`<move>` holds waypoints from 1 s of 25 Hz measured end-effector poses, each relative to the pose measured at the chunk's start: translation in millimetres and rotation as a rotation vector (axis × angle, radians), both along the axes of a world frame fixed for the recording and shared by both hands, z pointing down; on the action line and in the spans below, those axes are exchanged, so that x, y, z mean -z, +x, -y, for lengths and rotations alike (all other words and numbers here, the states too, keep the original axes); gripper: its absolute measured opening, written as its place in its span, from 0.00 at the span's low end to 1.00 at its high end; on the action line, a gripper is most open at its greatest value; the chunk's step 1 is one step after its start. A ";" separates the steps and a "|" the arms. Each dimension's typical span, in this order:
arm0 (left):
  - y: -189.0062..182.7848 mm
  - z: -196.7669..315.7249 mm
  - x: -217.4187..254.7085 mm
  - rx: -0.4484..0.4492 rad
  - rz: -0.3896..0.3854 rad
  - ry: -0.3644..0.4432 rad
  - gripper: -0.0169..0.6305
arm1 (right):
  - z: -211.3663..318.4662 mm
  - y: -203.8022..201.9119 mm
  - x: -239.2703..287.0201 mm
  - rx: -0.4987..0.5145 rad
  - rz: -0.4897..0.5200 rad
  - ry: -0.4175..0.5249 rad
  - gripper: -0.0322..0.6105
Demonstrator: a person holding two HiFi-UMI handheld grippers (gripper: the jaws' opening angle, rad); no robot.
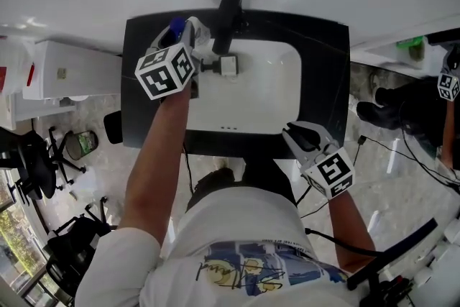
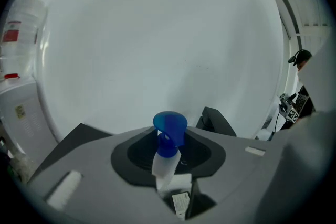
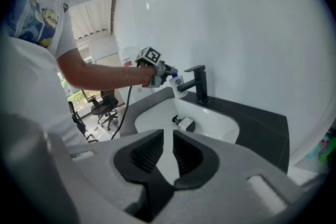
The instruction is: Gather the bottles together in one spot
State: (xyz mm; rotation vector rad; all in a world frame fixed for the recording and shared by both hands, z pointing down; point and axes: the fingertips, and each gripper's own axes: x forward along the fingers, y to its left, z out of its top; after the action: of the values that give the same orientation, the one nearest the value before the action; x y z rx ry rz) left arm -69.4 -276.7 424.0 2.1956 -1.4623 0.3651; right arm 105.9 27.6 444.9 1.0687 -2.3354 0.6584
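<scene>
A white bottle with a blue pump top (image 2: pixel 169 131) stands upright between the jaws of my left gripper (image 2: pixel 168 170), which is shut on it. In the head view that gripper (image 1: pixel 188 31) holds the bottle (image 1: pixel 177 26) over the counter's back left, just left of the black faucet (image 1: pixel 226 14). The right gripper view shows the same bottle (image 3: pixel 176 81) beside the faucet (image 3: pixel 198 84). A small white bottle with a dark cap (image 1: pixel 227 66) lies in the white sink (image 1: pixel 277 108). My right gripper (image 1: pixel 302 136) hovers at the counter's front edge, jaws a narrow gap apart with nothing between them (image 3: pixel 168 152).
The black counter (image 1: pixel 327 83) ends against a white wall behind the faucet. A white cabinet (image 1: pixel 65 72) stands to the left, with office chairs (image 1: pixel 32 162) on the floor. Another marker cube (image 1: pixel 448 86) and a green object (image 1: pixel 411 47) show at the right edge.
</scene>
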 end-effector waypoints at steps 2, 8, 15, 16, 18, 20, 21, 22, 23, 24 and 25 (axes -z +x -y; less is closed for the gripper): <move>5.3 12.2 -3.1 0.016 0.014 0.003 0.22 | 1.9 6.0 -1.9 -0.005 0.002 -0.006 0.14; 18.5 35.3 -14.5 0.046 0.044 0.009 0.22 | 2.9 20.7 -12.3 -0.021 0.020 -0.025 0.14; 31.2 48.8 -21.3 0.044 0.092 0.022 0.22 | 3.1 31.4 -20.2 -0.037 0.032 -0.049 0.14; 31.9 49.8 -21.9 0.045 0.099 0.025 0.22 | 3.3 31.0 -20.3 -0.036 0.034 -0.049 0.14; 33.4 50.5 -22.6 0.044 0.111 0.033 0.22 | 3.5 30.3 -20.3 -0.035 0.038 -0.050 0.14; 35.4 49.8 -22.4 0.037 0.119 0.040 0.22 | 4.5 30.0 -19.8 -0.035 0.040 -0.049 0.14; 36.7 49.5 -21.8 0.031 0.120 0.043 0.23 | 5.6 29.8 -19.2 -0.035 0.041 -0.047 0.14; 38.3 49.1 -21.1 0.023 0.117 0.047 0.24 | 6.7 29.4 -18.5 -0.035 0.042 -0.045 0.14; 39.8 48.8 -20.6 0.015 0.112 0.050 0.28 | 7.3 29.0 -18.0 -0.034 0.042 -0.043 0.14; 41.2 48.1 -20.7 0.008 0.106 0.053 0.31 | 7.3 28.8 -17.7 -0.032 0.040 -0.043 0.14; 42.1 47.0 -21.1 0.003 0.100 0.055 0.32 | 6.9 28.7 -17.7 -0.030 0.039 -0.044 0.14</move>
State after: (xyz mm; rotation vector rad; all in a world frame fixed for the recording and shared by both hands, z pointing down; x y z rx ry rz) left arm -27.3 -323.7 445.1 2.2471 -1.5448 0.4446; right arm 134.5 20.7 462.6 1.0820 -2.3307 0.7443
